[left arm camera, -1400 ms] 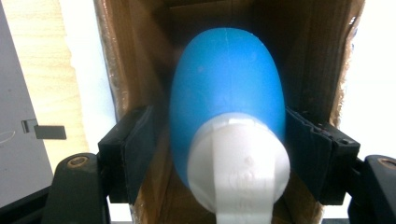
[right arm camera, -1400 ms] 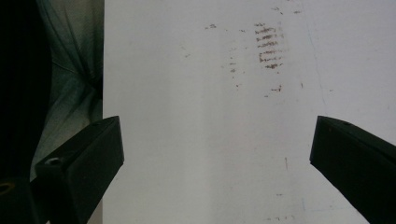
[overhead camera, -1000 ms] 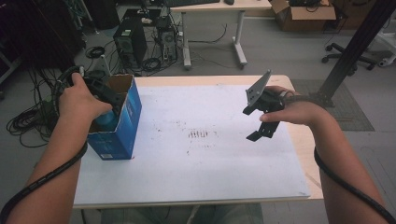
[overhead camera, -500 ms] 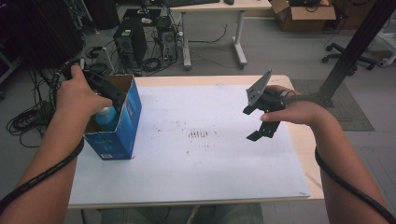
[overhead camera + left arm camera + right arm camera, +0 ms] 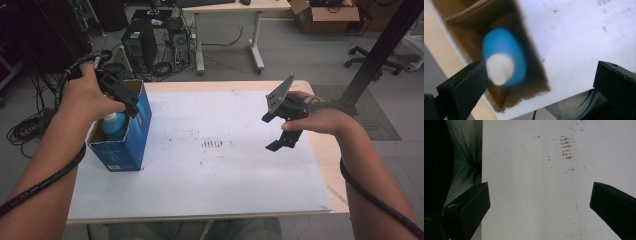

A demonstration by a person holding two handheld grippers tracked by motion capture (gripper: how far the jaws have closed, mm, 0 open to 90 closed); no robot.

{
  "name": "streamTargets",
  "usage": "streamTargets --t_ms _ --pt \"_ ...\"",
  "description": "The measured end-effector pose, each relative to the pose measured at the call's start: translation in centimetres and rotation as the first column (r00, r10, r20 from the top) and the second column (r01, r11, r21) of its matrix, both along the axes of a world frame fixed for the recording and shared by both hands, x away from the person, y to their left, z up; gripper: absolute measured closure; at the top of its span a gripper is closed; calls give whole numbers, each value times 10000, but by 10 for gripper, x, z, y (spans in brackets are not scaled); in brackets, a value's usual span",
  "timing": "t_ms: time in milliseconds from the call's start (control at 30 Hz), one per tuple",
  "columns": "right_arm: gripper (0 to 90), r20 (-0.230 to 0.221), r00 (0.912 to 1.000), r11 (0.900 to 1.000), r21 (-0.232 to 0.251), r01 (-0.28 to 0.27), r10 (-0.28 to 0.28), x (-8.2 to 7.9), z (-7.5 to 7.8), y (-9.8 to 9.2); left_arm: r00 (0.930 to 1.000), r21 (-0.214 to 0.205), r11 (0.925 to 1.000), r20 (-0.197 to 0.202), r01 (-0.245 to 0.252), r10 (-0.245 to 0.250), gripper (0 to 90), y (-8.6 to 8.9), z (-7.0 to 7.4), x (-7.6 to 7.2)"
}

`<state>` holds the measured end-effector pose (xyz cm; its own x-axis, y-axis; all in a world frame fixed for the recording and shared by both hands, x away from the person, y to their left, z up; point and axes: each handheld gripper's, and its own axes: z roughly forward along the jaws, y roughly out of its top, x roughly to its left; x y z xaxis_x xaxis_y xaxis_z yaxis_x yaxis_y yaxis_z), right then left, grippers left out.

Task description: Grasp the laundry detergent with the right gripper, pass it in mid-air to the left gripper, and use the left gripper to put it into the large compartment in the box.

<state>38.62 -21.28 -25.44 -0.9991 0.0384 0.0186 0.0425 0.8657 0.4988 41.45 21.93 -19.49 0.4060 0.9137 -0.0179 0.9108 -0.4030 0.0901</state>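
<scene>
While your left hand (image 5: pixel 90 97) sits at the far left edge of the table (image 5: pixel 200 200), it carries the left gripper (image 5: pixel 131 106) over the open top of a blue cardboard box (image 5: pixel 131 145). That box stands upright on the white sheet near the table's left side, its brown inner walls showing. A blue bottle (image 5: pixel 115 126) with a pale cap rests inside it. From the left gripper view, you can see the bottle (image 5: pixel 506 60) blurred below the jaws, cap end toward the camera, inside the box (image 5: pixel 469 30). The jaws there stand wide apart and grip nothing; the left one overlaps the cap in the picture, but whether it touches the cap you cannot tell through the blur.

Moving toward the middle, the white table covering carries a small patch of dark smudges (image 5: pixel 214 143), a short row of marks with a few specks around it. The same smudges (image 5: pixel 567 147) show in the right gripper view, ahead of the jaws.

Farther right, your right hand (image 5: pixel 320 117) holds the right gripper (image 5: pixel 280 131) above the table's right part, well apart from the box. Its grey three-cornered plate (image 5: pixel 278 95) points up and away from you. The jaws are spread wide with only bare white surface between them, and they hold nothing. A black cable (image 5: pixel 370 195) runs back along your right forearm.
</scene>
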Motion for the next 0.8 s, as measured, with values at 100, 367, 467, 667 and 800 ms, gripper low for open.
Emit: streamTargets --t_ms 100,367,467,667,800 --pt "29 42 10000 10000 -38 -18 18 -1 2 0 9928 -118 9927 -32 1200 -1200 2 -11 5 -2" --pt "29 148 9999 9998 -206 -86 89 -1 7 1 8985 -646 8962 181 4389 -4387 2 -51 19 -13" --pt "29 153 9999 9994 -338 -75 80 0 9 1 8401 -618 8379 287 5424 -5417 2 -65 23 -17" --pt "30 109 9999 9964 -848 -51 61 2 15 2 6843 -176 6843 -45 7290 -7292 2 -95 17 -28" --pt "31 76 10000 9928 -1194 -33 42 4 18 3 6261 0 6265 -340 7794 -7790 2 -108 10 -36"
